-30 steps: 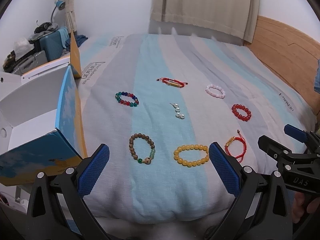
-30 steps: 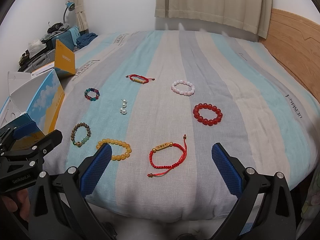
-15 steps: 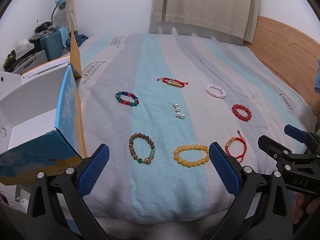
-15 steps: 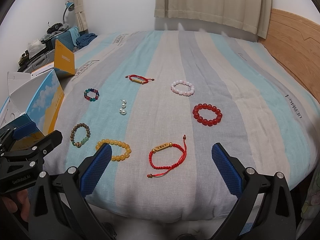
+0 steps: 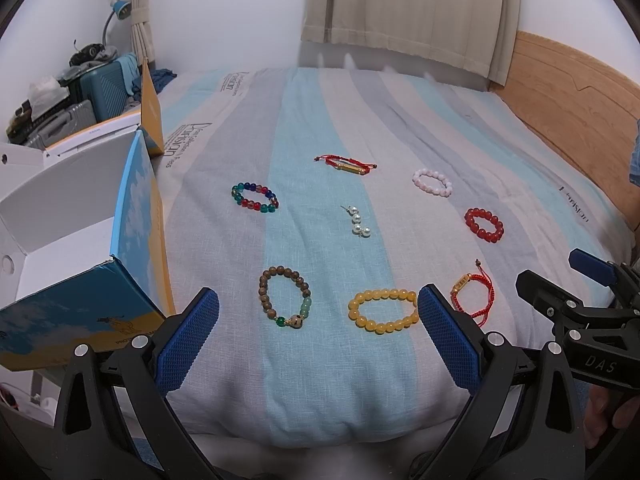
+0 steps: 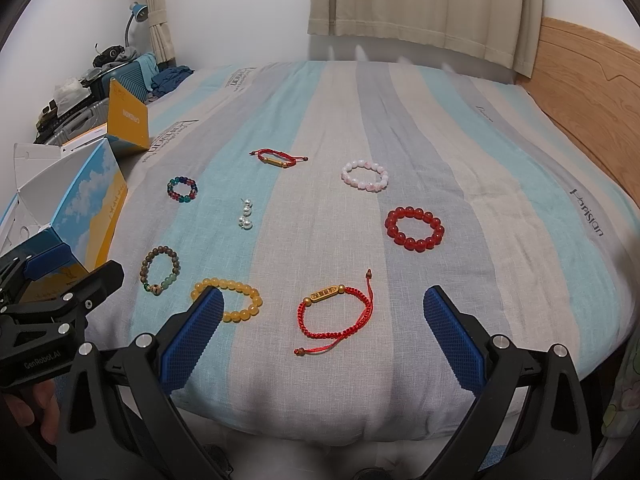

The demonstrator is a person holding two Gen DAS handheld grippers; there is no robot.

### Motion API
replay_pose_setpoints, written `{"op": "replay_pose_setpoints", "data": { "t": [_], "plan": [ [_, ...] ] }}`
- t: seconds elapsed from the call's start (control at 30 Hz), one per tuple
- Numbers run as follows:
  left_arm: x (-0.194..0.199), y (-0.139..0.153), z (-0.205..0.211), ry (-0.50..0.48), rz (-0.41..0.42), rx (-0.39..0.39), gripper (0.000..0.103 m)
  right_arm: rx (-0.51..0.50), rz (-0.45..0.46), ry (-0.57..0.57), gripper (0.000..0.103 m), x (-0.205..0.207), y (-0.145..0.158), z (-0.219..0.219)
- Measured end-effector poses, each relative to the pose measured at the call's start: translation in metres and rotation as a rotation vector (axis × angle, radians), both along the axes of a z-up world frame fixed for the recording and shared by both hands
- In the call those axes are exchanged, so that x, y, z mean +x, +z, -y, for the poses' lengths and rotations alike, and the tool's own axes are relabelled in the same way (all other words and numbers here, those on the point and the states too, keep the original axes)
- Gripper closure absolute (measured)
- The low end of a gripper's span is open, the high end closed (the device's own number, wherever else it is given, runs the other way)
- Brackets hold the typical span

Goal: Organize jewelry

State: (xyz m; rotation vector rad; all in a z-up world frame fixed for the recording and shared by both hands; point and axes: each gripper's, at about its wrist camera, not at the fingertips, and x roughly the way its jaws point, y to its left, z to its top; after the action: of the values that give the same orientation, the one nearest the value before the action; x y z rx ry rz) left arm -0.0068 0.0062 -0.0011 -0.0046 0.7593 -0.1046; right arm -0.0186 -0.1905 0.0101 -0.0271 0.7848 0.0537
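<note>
Striped bedding covers the bed (image 6: 500, 184), which carries eight pieces of jewelry, all apart from one another. Near the front edge lie a wooden bead bracelet (image 5: 283, 297), a yellow bead bracelet (image 5: 383, 310) and a red cord bracelet (image 6: 338, 314). Farther back sit pearl earrings (image 5: 359, 222), a red bead bracelet (image 6: 415, 228), a pink bead bracelet (image 6: 365, 175), a multicoloured bead bracelet (image 5: 254, 197) and a second red cord bracelet (image 5: 346, 164). An open cardboard box (image 5: 86, 236) stands at the left edge. Left gripper (image 5: 318, 340) and right gripper (image 6: 320, 338) hover at the front edge, jaws spread wide, holding nothing.
</note>
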Motion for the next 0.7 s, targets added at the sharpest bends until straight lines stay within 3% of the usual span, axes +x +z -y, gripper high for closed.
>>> {"op": "replay_pose_setpoints", "data": {
  "t": [0.43,0.7],
  "plan": [
    [0.0,-0.001,-0.002,-0.001,-0.008,0.008,0.006,-0.002,0.0,0.001,0.007,0.0,0.0,0.0],
    [0.014,0.006,-0.005,-0.002,-0.074,0.047,0.006,-0.047,-0.054,-0.016,0.007,0.019,0.01,0.002]
  ]
}}
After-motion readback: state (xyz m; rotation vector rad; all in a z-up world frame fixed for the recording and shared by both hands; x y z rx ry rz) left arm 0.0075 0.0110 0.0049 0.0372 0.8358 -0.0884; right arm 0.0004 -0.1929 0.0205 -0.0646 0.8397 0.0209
